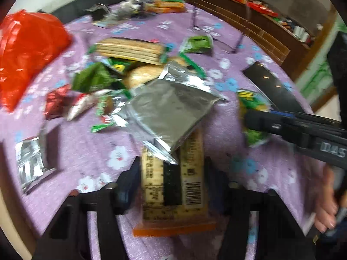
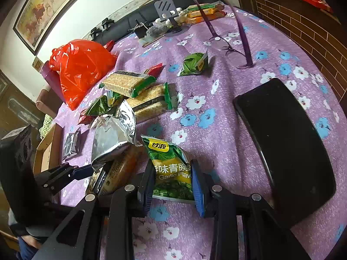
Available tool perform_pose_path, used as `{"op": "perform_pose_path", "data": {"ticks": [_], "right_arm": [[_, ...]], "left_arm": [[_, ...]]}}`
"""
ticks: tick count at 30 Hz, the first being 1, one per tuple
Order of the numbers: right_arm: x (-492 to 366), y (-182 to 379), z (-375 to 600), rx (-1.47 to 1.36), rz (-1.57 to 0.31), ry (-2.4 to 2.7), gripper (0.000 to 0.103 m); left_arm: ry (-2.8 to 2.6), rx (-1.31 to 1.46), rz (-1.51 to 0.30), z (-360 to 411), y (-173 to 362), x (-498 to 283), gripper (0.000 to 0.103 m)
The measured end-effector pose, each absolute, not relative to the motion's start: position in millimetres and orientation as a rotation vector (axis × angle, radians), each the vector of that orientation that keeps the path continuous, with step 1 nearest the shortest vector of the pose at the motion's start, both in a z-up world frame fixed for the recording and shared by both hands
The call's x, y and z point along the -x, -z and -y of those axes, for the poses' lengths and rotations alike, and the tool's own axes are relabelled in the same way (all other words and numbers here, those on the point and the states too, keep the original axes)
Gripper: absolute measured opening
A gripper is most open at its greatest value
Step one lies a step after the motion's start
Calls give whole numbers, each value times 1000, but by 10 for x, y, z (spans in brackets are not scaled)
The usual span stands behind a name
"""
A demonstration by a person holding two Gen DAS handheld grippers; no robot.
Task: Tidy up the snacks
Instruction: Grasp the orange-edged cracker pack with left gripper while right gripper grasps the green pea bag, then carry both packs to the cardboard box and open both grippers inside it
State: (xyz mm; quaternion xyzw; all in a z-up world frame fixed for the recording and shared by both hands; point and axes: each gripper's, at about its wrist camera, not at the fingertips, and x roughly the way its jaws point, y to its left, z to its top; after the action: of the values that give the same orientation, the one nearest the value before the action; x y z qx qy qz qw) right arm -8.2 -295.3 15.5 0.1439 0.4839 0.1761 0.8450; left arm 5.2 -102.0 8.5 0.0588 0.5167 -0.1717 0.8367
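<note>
My left gripper (image 1: 173, 173) is shut on a yellow cracker pack (image 1: 173, 186) with an orange end, held low over the purple flowered tablecloth (image 1: 86, 143). A silver foil pouch (image 1: 171, 110) lies over the pack's far end. My right gripper (image 2: 173, 186) is shut on a green garlic pea packet (image 2: 171, 166). It also shows at the right of the left wrist view (image 1: 253, 112). The cracker pack (image 2: 117, 171) and foil pouch (image 2: 110, 138) lie left of it. A pile of cracker packs (image 2: 134, 86) and small green and red packets (image 2: 99, 106) sits farther back.
A black tray (image 2: 286, 138) lies at the right. A red plastic bag (image 2: 80, 67) sits at the back left. Glasses (image 2: 229, 49), a lone green packet (image 2: 195, 64), a small foil packet (image 2: 70, 143) and orange packs (image 2: 206, 13) lie around. A cardboard box (image 2: 46, 149) stands off the left edge.
</note>
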Motion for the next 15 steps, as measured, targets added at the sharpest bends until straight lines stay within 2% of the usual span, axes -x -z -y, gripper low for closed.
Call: {"op": "perform_pose_path", "data": {"ticks": [8,15], "right_arm": [[285,-342,2908,-296,-981,-426,34],[440,-675,2772,-270,-917,-492,34]], "left_arm": [[464,22,-1093,791,-190,281,52],[460,96,-993,545,-536,571,52]]}}
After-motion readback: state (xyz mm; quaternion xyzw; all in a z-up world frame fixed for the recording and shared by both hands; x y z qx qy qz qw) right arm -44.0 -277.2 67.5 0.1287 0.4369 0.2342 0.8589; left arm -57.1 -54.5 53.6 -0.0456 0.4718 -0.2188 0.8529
